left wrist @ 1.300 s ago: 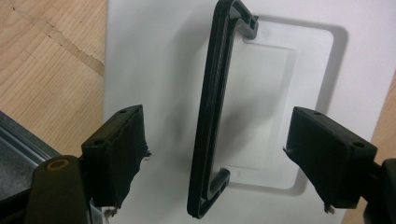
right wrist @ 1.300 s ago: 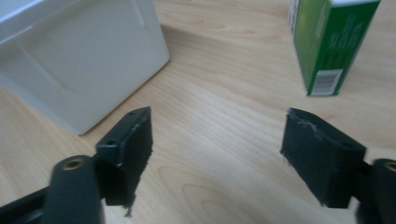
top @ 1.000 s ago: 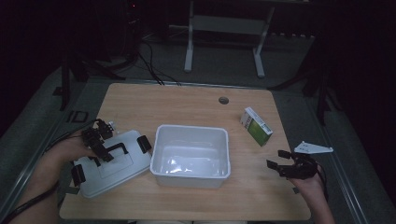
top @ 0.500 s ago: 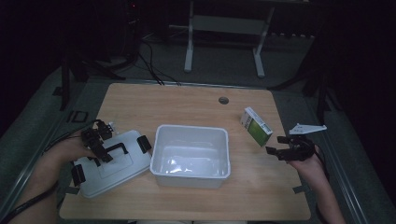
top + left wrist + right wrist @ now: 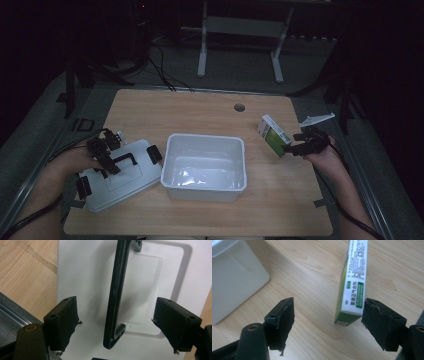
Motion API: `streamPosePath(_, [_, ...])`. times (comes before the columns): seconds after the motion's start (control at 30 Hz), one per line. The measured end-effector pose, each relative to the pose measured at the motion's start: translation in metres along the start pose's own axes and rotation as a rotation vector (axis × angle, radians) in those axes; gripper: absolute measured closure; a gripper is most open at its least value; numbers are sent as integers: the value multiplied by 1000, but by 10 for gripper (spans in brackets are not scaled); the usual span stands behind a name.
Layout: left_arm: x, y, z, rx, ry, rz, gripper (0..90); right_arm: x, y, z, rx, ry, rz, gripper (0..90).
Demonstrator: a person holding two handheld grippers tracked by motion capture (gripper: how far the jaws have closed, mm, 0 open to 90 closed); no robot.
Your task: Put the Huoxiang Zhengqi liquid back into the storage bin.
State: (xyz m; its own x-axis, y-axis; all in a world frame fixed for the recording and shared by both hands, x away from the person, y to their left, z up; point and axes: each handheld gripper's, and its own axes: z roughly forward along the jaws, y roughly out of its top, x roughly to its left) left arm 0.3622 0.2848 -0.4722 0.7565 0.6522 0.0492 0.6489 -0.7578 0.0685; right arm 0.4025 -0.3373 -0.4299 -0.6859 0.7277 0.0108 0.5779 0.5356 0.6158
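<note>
Over at the right edge of the high view, the right gripper [image 5: 296, 144] sits at the near end of the green-and-white carton [image 5: 273, 135], which stands on edge on the wooden table [image 5: 200, 107]. In the right gripper view the jaws are spread wide, and the carton [image 5: 352, 282] rises just inside the right-hand jaw. That pad looks to be brushing the carton's lower corner, though from this angle I can't say for sure that it touches. The other jaw stands well clear, with bare wood between, so nothing is clamped.

Lower left of the high view: the left gripper [image 5: 105, 156] hovers over the white lid [image 5: 120, 182], which lies flat on the table just beside the open white tub [image 5: 206, 167] in the centre. In the left gripper view its jaws stand apart too, straddling the lid's black handle [image 5: 115, 293] (a long bar running up the middle of the frame) without pressing on it. The lid's black clips [image 5: 153, 154] show along its edges. A corner of the tub [image 5: 234, 277] fills the upper left of the right gripper view.
</note>
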Motion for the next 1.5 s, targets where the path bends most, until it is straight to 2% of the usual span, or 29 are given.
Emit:
streamPosePath(0.37, [1,0,1,2,2,-2,199,-12,29,15,100,-39,-27,256])
streamPosePath(0.53, [1,0,0,1,3,-2,199,-12,36,18,138,-54,-42,257])
streamPosePath(0.57, [1,-1,1,5,3,-2,199,-14,41,23,169,-57,-51,256])
streamPosePath(0.77, [1,-1,2,15,3,1,199,-16,52,35,261,-80,-57,255])
streamPosePath(1.03, [2,-3,2,13,1,-5,199,-20,67,46,344,-100,-61,256])
streamPosePath(1.1, [2,-3,2,13,5,-4,199,-21,68,47,351,-97,-53,256])
streamPosePath(1.13, [2,-4,3,12,2,-4,200,-23,70,48,356,-90,-43,285])
streamPosePath(1.3, [2,-3,4,20,-2,-3,199,-27,71,54,381,-99,-30,285])
streamPosePath(1.33, [2,-3,5,19,-2,-3,199,-29,71,58,398,-82,-21,311])
streamPosePath(1.4, [2,-2,5,22,-4,-2,199,-30,71,59,405,-80,-19,320])
streamPosePath(1.5, [2,-2,7,29,-5,1,199,-31,72,66,441,-68,-18,394])
